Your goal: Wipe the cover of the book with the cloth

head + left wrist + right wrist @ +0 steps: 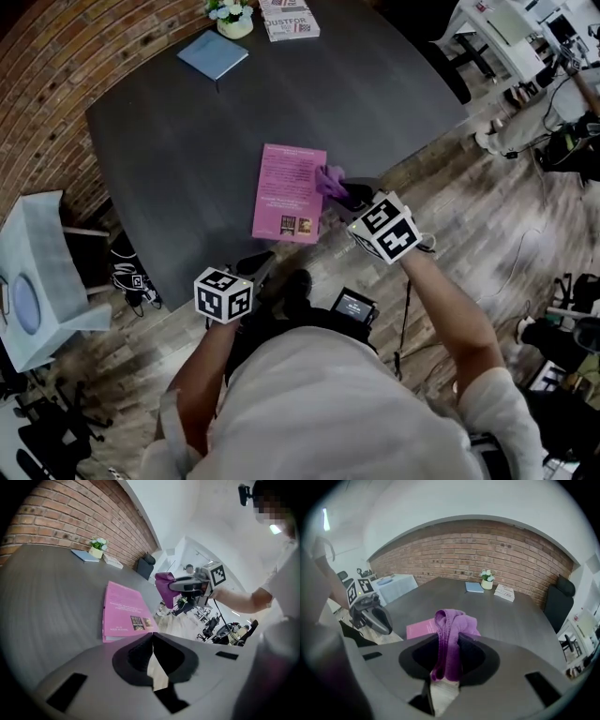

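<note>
Right gripper view: the right gripper clamps the purple cloth. Left gripper view: the left gripper has its jaws pressed together, empty. Head view alone shows the pink book flat on the table, with the cloth by its right edge. A pot at the far edge holds flowers.

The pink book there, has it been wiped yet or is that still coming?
Done: the purple cloth is gripped in the right gripper. In hand: it hangs at the right edge of the pink book, apparently just above the cover. Left: the wiping itself. The left gripper is shut and empty.
</note>
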